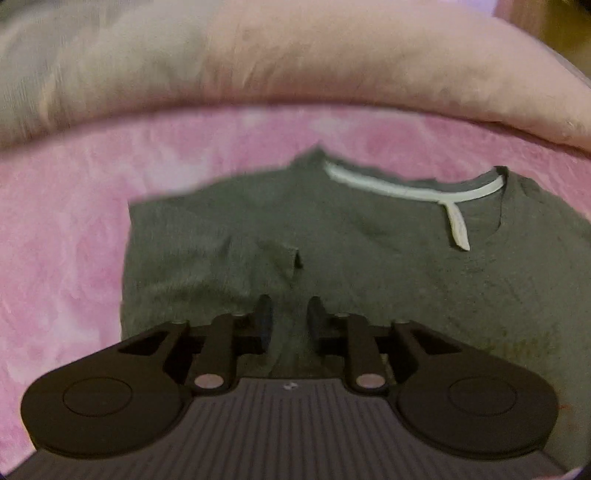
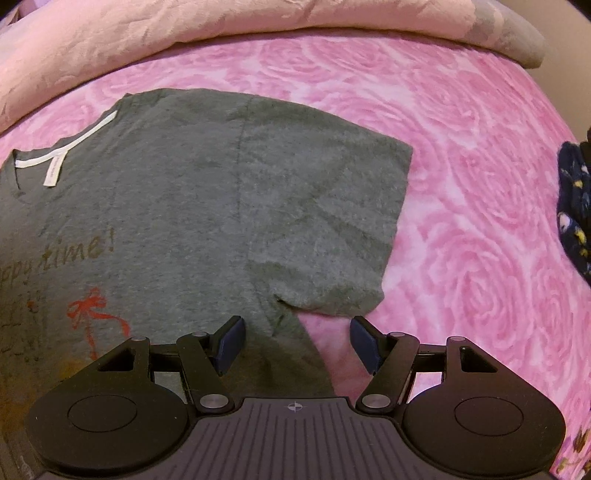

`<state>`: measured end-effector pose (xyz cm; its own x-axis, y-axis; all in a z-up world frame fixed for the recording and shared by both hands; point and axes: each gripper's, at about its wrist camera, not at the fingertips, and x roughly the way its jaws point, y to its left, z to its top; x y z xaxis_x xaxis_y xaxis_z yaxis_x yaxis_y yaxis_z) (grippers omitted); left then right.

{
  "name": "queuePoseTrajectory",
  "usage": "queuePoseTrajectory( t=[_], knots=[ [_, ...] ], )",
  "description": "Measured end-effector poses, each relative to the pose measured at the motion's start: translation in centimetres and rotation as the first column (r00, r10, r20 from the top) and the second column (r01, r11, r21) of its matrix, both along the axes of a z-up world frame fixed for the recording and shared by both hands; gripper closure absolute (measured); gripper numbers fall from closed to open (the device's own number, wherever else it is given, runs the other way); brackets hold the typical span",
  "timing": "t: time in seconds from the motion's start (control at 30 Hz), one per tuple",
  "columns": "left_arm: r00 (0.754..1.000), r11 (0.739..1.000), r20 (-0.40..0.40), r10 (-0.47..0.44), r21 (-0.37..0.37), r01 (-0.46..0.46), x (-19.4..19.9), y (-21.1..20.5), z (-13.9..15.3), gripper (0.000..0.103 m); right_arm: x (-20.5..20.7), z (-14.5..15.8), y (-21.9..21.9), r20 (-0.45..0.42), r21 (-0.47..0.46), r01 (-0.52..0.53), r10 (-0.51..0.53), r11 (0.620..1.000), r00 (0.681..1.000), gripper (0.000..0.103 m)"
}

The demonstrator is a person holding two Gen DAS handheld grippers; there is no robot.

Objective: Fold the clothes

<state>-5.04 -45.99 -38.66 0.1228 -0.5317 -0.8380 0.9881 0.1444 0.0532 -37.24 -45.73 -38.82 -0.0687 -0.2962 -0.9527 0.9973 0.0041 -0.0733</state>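
A grey T-shirt [image 1: 369, 258] lies flat, front up, on a pink rose-patterned bedsheet [image 1: 66, 240]. Its white neck tape and label [image 1: 458, 229] point away from me. In the right wrist view the shirt [image 2: 166, 206] shows printed text and a red bow [image 2: 92, 314], with its right sleeve [image 2: 325, 221] spread flat. My left gripper [image 1: 290, 317] hovers over the left sleeve area, jaws a narrow gap apart and empty. My right gripper [image 2: 297, 343] is open wide over the right armpit seam, empty.
A pale pink quilt [image 1: 295, 62] is bunched along the far side of the bed, also in the right wrist view [image 2: 221, 22]. A dark floral garment [image 2: 576, 206] lies at the right edge of the sheet [image 2: 480, 184].
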Motion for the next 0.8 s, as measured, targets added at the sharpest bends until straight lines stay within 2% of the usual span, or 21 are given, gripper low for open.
queuePoseTrajectory(
  t=[0.07,0.17,0.23,0.27,0.3,0.37,0.4,0.47,0.5,0.57,0.6,0.63,0.7,0.73,0.77,0.8],
  knots=[
    [0.999,1.000,-0.034,0.002,-0.003,-0.002,0.2,1.2,0.9,0.067,-0.3,0.1,0.2,0.009,-0.006,0.007,-0.006,1.000,1.000,0.037],
    [0.985,0.999,-0.175,-0.012,-0.039,0.005,1.6,5.4,3.1,0.066,-0.7,0.1,0.7,0.020,-0.014,0.019,-0.018,1.000,1.000,0.037],
    [0.975,0.998,-0.219,-0.038,-0.065,0.025,2.6,8.3,4.4,0.068,-0.9,0.1,0.8,0.028,-0.013,0.035,-0.035,0.999,0.999,0.037],
    [0.979,0.997,-0.200,-0.045,-0.066,0.032,3.2,9.4,5.0,0.076,-0.9,0.1,0.9,0.032,-0.014,0.041,-0.041,0.999,0.999,0.037],
    [0.982,0.997,-0.179,-0.051,-0.067,0.039,3.7,10.4,5.5,0.088,-1.0,0.2,0.9,0.036,-0.016,0.045,-0.044,0.999,0.998,0.037],
    [0.991,0.997,-0.127,-0.038,-0.077,0.029,4.7,11.0,5.8,0.095,-0.9,0.2,0.9,0.039,-0.016,0.047,-0.046,0.999,0.998,0.037],
    [0.994,0.996,-0.100,-0.032,-0.082,0.024,5.3,11.3,5.9,0.096,-0.8,0.2,1.0,0.036,-0.017,0.043,-0.042,0.999,0.998,0.037],
    [0.995,0.997,-0.096,-0.016,-0.079,0.008,6.3,10.6,5.1,0.098,-0.7,0.0,1.1,0.027,-0.020,0.036,-0.036,0.999,0.999,0.037],
    [0.995,0.996,-0.092,-0.041,-0.079,0.034,6.3,10.2,4.1,0.098,-0.7,0.0,1.2,0.025,-0.025,0.036,-0.036,0.999,0.999,0.037],
    [0.986,0.988,-0.062,-0.153,-0.001,0.153,5.0,9.6,1.9,0.098,-0.7,0.0,1.5,0.020,-0.040,0.040,-0.039,0.998,0.999,0.037],
    [0.976,0.976,0.002,-0.216,0.023,0.216,3.7,10.0,0.6,0.099,-0.7,0.1,1.7,0.019,-0.044,0.045,-0.044,0.998,0.999,0.037],
    [0.960,0.964,0.093,-0.263,-0.002,0.264,2.5,10.8,0.1,0.100,-0.8,0.1,1.9,0.019,-0.048,0.050,-0.049,0.998,0.999,0.037],
    [0.918,0.942,0.224,-0.329,0.003,0.337,0.6,11.8,-0.2,0.100,-1.3,0.4,2.2,0.030,-0.053,0.070,-0.069,0.996,0.997,0.037],
    [0.915,0.942,0.231,-0.329,0.012,0.336,0.5,11.8,0.0,0.100,-1.7,0.6,2.4,0.043,-0.059,0.085,-0.082,0.995,0.996,0.037],
    [0.932,0.952,0.203,-0.301,0.013,0.305,0.8,11.7,0.6,0.097,-2.3,0.9,2.6,0.065,-0.067,0.106,-0.102,0.992,0.993,0.037],
    [0.959,0.969,0.145,-0.245,0.002,0.248,1.6,11.5,1.3,0.093,-3.1,1.1,2.9,0.100,-0.080,0.139,-0.131,0.987,0.986,0.037]
  ],
)
